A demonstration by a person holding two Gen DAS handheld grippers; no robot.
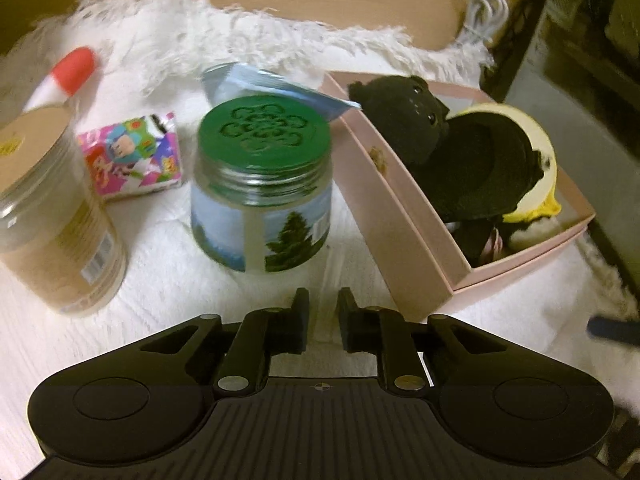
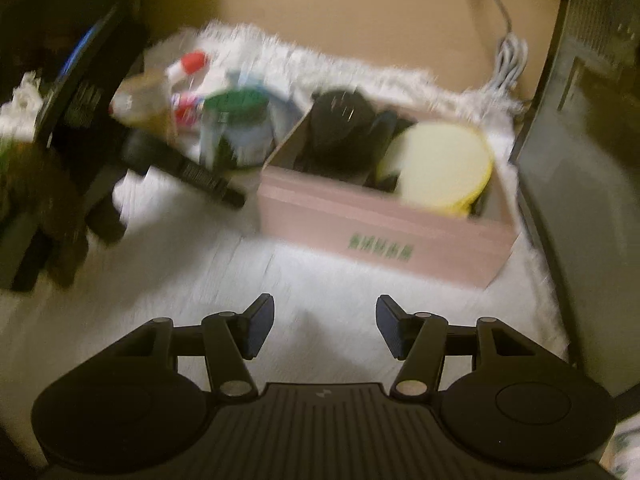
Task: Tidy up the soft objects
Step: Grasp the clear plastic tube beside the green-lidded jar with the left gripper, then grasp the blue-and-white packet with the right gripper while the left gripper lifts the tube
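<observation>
A pink box [image 1: 404,216] stands on a white fluffy rug [image 1: 200,288], to the right in the left wrist view. Inside it lie a black plush toy [image 1: 404,108] and a pale yellow round soft item [image 1: 540,148]. My left gripper [image 1: 323,296] hovers over the rug just left of the box's near corner, shut with nothing between its fingers. In the blurred right wrist view the pink box [image 2: 384,232] is ahead, with the black plush toy [image 2: 340,128] and the yellow item [image 2: 444,164] in it. My right gripper [image 2: 325,304] is open and empty, short of the box.
A green-lidded jar [image 1: 262,184], a tan jar [image 1: 52,216], a colourful tissue packet [image 1: 134,152], a blue pouch [image 1: 256,84] and a red-and-white object [image 1: 68,76] sit left of the box. A white cable [image 1: 484,16] lies behind. A dark blurred tool [image 2: 188,172] reaches in from the left.
</observation>
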